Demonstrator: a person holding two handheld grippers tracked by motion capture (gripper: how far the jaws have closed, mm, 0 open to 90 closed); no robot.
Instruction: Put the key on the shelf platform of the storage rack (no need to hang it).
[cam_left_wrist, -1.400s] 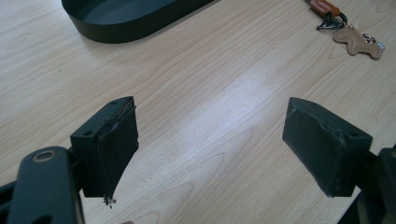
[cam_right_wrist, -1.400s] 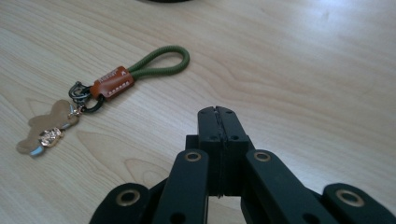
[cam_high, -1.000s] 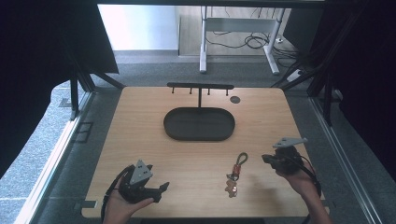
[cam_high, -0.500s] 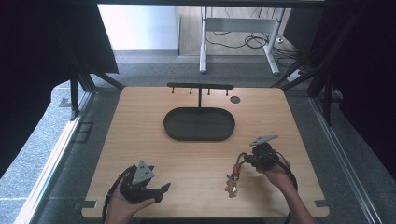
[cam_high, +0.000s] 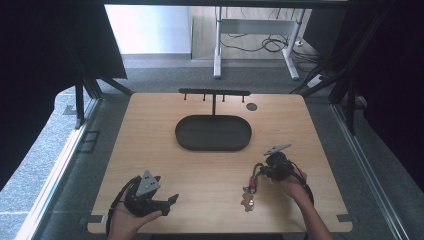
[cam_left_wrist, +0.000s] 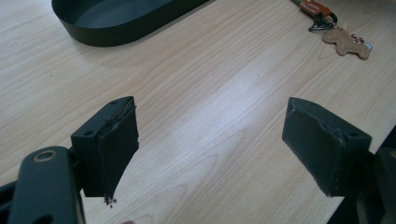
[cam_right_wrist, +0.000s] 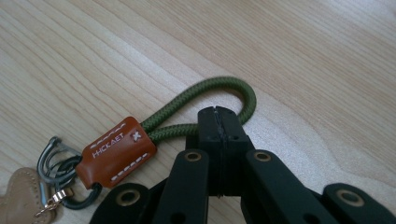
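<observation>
A keychain (cam_high: 251, 184) lies on the wooden table (cam_high: 150, 150) at the front right. It has an olive-green cord loop (cam_right_wrist: 210, 91), a brown leather tab (cam_right_wrist: 116, 151), metal rings (cam_right_wrist: 53, 158) and a tan charm (cam_high: 246, 202). My right gripper (cam_right_wrist: 215, 116) is shut on the cord loop's near strand, low on the table; in the high view the right gripper (cam_high: 262, 171) sits at the keychain's upper end. My left gripper (cam_high: 170, 200) rests at the front left, open, with bare wood between its pads (cam_left_wrist: 116, 135). The keychain (cam_left_wrist: 336, 32) lies far off to its upper right.
A black oval tray (cam_high: 212, 145) stands in the middle of the table, with a black peg rack (cam_high: 214, 92) behind it. A small dark disc (cam_high: 251, 106) lies at the back right. The tray's wall (cam_left_wrist: 107, 35) shows ahead of the left gripper.
My right gripper has moved left across the table to the keychain and has shut on its green cord. The left gripper has stayed where it was.
</observation>
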